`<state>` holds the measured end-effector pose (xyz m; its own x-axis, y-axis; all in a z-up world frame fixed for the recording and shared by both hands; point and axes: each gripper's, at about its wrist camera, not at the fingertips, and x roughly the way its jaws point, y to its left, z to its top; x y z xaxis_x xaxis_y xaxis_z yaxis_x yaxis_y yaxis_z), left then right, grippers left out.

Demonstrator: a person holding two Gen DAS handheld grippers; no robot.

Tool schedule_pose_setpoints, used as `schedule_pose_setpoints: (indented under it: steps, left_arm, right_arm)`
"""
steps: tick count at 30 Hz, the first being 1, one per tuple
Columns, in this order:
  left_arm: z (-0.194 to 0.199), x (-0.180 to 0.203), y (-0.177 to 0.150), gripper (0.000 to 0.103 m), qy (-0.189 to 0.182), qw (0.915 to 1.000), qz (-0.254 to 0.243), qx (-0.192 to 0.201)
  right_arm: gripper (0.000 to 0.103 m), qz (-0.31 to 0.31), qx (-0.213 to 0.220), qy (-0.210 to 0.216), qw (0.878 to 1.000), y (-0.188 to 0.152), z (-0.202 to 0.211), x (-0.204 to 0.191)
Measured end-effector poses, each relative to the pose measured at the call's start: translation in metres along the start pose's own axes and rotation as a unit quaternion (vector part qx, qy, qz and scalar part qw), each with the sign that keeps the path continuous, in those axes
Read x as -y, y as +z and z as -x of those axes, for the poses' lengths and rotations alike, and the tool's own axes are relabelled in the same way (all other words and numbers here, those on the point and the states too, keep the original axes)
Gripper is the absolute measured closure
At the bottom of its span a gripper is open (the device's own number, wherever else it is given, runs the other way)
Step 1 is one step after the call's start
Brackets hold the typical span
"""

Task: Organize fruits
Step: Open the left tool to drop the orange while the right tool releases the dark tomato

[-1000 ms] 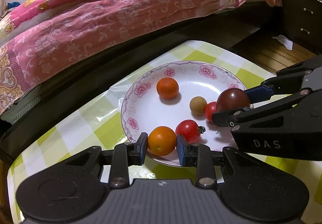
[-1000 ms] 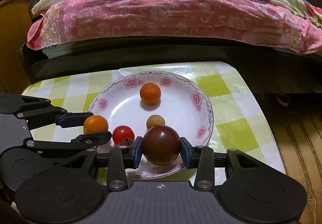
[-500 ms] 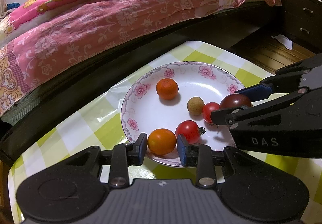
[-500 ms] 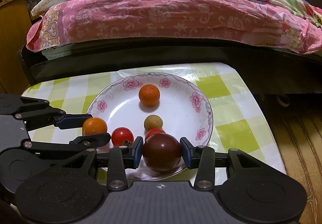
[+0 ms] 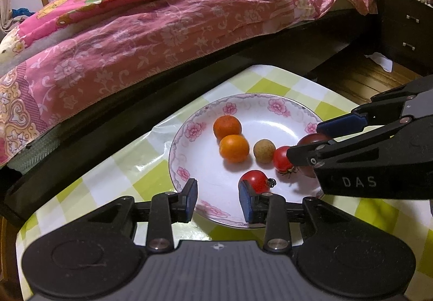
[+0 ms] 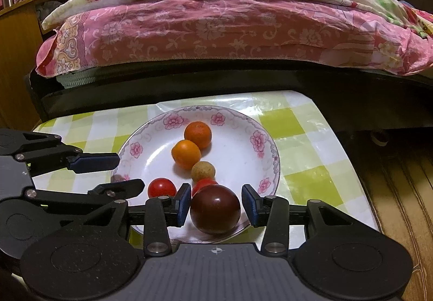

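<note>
White china plate (image 6: 266, 154) with pink flowers round the rim sits on a green-and-white checked tablecloth (image 6: 305, 138), and all the fruit is in it. Six pieces: a deeper orange mandarin (image 6: 197, 134) at the back, a lighter orange one (image 6: 186, 154) touching it in front, then a small tan round fruit (image 6: 203, 171), a red tomato (image 5: 282, 158) right behind the big dark plum-coloured fruit (image 6: 215, 209), and another red tomato with a stem (image 5: 255, 180) off on its own toward the left side.

Left gripper (image 5: 217, 200) is spread wide with nothing between its blue pads, parked over the near rim of the plate; its right pad is just beside the stemmed tomato (touching or not, I can't tell).

Right gripper (image 6: 215, 205) is also let go: the dark fruit sits on the plate between the fingers, with a sliver of gap on the left pad and a clear gap on the right.

View differences: the right wrist camera shows the whole dark fruit, but only the top of the tomato behind it. The left wrist camera shows that tomato nearly whole, while the dark fruit (image 5: 311, 140) is mostly hidden behind the right gripper's finger. A pink floral quilt (image 6: 216, 27) on the bed fills the background in both, and the left view alone shows a dark drawer unit (image 5: 406, 30).
</note>
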<state>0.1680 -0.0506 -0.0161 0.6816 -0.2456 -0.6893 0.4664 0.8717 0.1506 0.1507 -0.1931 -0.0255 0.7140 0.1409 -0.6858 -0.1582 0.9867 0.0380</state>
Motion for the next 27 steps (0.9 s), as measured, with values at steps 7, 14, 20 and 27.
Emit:
schedule_pose_setpoints:
  steps: [7, 14, 20, 27]
  left_arm:
    - [0.007, 0.001, -0.003, 0.061, -0.002, 1.0000, -0.004, 0.004]
    - [0.013, 0.001, -0.005, 0.061, -0.004, 1.0000, -0.006, 0.006]
    - [0.014, 0.002, -0.006, 0.061, -0.007, 0.9999, -0.006, 0.004]
    - [0.020, 0.005, -0.011, 0.061, -0.021, 0.9997, -0.014, 0.000]
  right_arm:
    - [0.064, -0.006, 0.007, -0.001, 1.000, 0.001, 0.005, 0.004]
    - [0.059, -0.007, 0.018, 0.009, 1.000, 0.002, 0.013, 0.005]
    - [0.059, -0.001, 0.016, 0.014, 1.000, 0.000, 0.013, 0.002]
    - [0.059, -0.005, 0.018, 0.018, 1.000, -0.002, 0.017, 0.004]
